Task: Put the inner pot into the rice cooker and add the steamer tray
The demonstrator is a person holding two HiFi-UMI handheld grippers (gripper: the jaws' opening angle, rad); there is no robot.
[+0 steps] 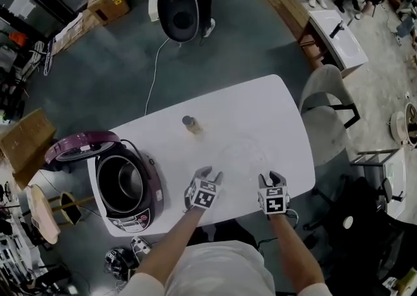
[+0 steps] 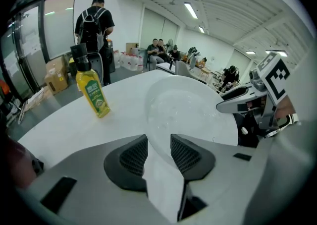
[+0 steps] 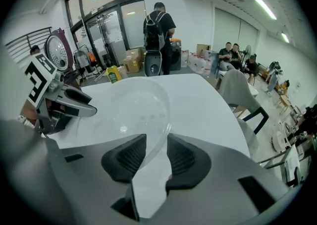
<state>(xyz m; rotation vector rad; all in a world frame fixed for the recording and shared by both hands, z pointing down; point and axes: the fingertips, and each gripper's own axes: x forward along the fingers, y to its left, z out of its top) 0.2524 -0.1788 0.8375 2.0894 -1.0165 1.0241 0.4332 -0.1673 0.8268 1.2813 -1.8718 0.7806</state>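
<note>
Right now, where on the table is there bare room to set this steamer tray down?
Bare: the table from the bottle rightward to its far end, and a narrower strip between bottle and rice cooker. Crowded: the left end, which the cooker fills.

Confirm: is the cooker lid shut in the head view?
No. The lid is swung back off the cooker, leaving its inside exposed.
</note>
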